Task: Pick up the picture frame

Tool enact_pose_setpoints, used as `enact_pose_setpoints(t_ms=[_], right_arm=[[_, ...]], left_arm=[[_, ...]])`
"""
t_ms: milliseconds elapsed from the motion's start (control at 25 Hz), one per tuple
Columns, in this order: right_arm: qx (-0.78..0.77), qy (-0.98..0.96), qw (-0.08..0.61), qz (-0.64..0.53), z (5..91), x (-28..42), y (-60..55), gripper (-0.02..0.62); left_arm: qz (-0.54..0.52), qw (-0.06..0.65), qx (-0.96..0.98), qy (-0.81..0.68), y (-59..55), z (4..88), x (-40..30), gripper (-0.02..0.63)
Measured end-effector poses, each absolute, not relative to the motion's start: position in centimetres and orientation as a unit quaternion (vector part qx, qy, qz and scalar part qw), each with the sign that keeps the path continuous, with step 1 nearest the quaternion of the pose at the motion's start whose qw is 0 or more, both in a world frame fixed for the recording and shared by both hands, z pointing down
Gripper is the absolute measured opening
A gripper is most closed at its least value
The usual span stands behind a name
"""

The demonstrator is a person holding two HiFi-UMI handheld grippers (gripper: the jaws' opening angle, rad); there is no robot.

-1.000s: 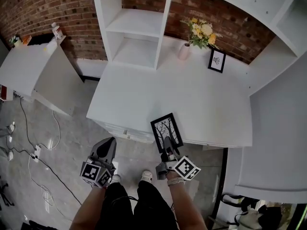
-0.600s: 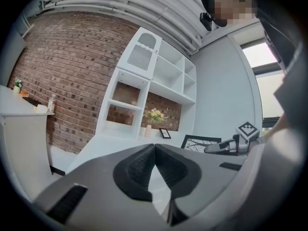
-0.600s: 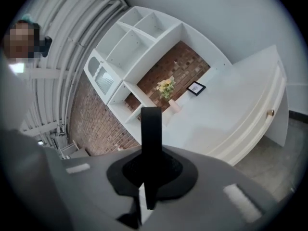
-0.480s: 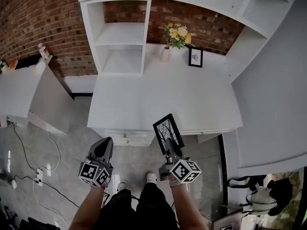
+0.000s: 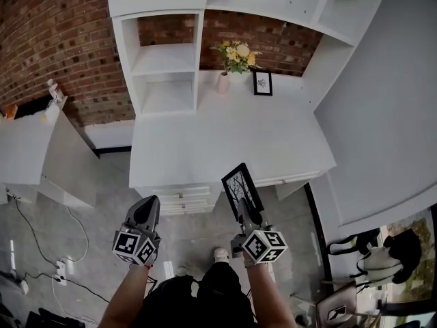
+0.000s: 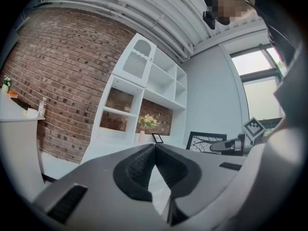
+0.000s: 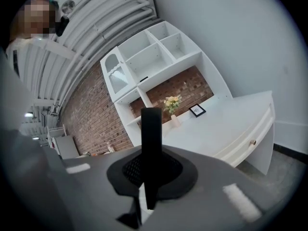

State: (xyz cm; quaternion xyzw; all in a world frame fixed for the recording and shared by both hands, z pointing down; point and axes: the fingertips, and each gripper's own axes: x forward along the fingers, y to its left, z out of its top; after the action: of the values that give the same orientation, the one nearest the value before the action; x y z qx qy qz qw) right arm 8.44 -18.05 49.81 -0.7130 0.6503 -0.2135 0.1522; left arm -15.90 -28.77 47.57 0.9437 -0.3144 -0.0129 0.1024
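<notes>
The black picture frame, with a tree drawing in it, hangs in front of the white desk, off its surface. My right gripper is shut on the frame's lower edge. In the right gripper view the frame stands edge-on as a black bar between the jaws of that gripper. My left gripper hovers over the floor to the left, shut and holding nothing. The left gripper view shows its own closed tips, with the frame and the right gripper off to the right.
A second small frame and a pink vase of yellow flowers stand at the desk's back by the brick wall. White shelves rise at the back left. A white cabinet is left; cables lie on the floor.
Both grippers have risen, the right one rolling with the frame still held in it. The head view has pulled back, so the desk and shelves look smaller and farther.
</notes>
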Motion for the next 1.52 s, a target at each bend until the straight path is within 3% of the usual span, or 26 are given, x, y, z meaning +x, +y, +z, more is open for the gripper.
enact_pose_setpoints(t_ms=[1520], right_arm=[[-0.764,0.637,0.07,-0.079,45.4,-0.3,-14.0,0.011]], left_arm=[[-0.052,0.08,0.943,-0.318,-27.5,44.4,-25.7,0.005]])
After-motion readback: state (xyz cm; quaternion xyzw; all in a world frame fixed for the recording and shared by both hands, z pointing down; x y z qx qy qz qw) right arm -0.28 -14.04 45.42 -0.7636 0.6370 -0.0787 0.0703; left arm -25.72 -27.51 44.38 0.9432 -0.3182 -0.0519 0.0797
